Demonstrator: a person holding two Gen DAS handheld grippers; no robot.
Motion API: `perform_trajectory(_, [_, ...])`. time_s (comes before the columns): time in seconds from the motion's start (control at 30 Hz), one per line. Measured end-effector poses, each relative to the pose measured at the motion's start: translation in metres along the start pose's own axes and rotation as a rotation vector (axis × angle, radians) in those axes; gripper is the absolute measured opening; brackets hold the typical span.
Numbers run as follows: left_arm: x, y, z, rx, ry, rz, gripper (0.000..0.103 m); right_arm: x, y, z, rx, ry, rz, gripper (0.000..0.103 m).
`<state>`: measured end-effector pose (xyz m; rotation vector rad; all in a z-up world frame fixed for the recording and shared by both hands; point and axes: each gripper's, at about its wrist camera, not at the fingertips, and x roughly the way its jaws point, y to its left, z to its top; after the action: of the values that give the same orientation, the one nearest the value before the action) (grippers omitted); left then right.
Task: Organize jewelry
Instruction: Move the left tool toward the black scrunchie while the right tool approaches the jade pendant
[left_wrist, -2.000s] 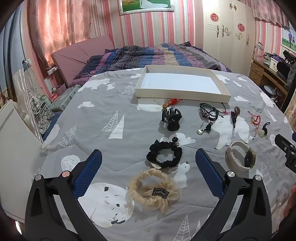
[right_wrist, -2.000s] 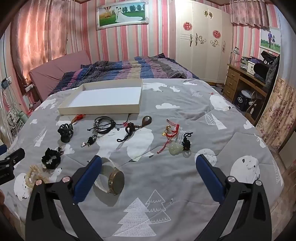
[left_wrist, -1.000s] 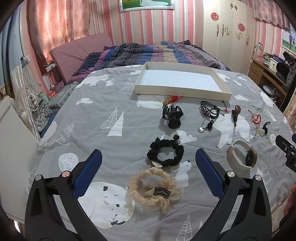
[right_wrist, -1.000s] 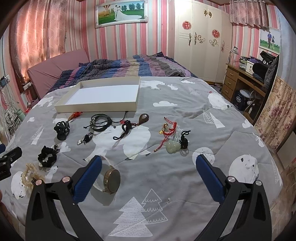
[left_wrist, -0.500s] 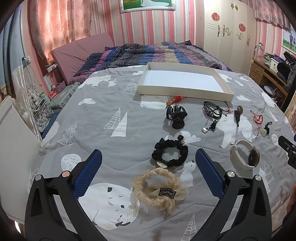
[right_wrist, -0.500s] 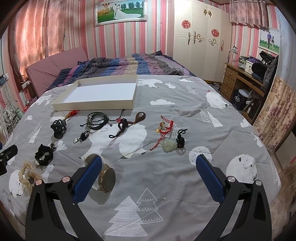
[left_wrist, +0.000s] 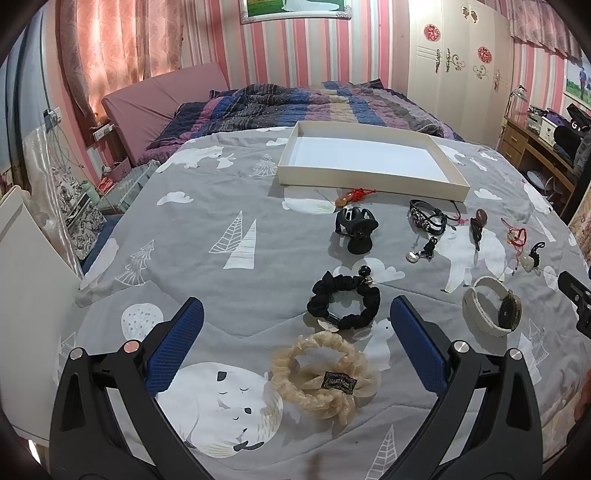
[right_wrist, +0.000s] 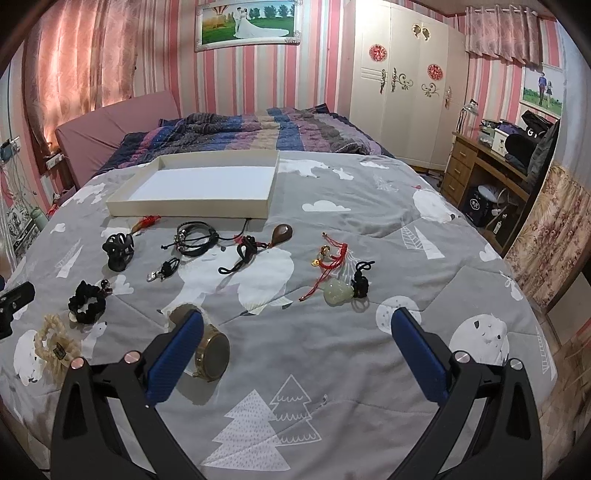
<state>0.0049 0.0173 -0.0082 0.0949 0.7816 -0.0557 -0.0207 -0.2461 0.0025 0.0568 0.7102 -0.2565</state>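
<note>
Jewelry lies scattered on a grey bedspread in front of an empty cream tray (left_wrist: 373, 182) (right_wrist: 192, 210). My left gripper (left_wrist: 295, 341) is open above a beige scrunchie (left_wrist: 325, 376) and a black scrunchie (left_wrist: 343, 304). My right gripper (right_wrist: 295, 345) is open and empty; its left finger partly covers a white-strap watch (right_wrist: 212, 354), also in the left wrist view (left_wrist: 493, 310). Further off lie a black claw clip (right_wrist: 118, 251), black bracelets (right_wrist: 195, 232), a brown pendant (right_wrist: 282, 232), a red cord charm (right_wrist: 332, 254) and a jade pendant (right_wrist: 338, 291).
A rumpled striped duvet (right_wrist: 258, 129) lies behind the tray. A white wardrobe (right_wrist: 406, 81) and a wooden desk (right_wrist: 487, 173) stand to the right of the bed. A white panel (left_wrist: 26, 295) and bags stand at the bed's left side.
Both grippers have shifted slightly over the bed, still open. The watch now sits partly behind the right gripper's left finger. The jewelry has not moved.
</note>
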Motion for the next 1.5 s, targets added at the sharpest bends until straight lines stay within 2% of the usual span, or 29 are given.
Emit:
perform_trajectory(0.63, [0.003, 0.003, 0.000, 0.004, 0.014, -0.001, 0.100, 0.003, 0.003, 0.001, -0.033, 0.031, 0.015, 0.101])
perform_trajectory(1.1, [0.005, 0.010, 0.006, 0.001, 0.025, -0.002, 0.100, 0.003, -0.011, 0.008, -0.008, 0.037, -0.015, 0.101])
perform_trajectory(1.5, [0.004, 0.015, 0.009, -0.004, 0.020, -0.001, 0.100, 0.001, -0.027, 0.010, 0.031, 0.053, 0.038, 0.101])
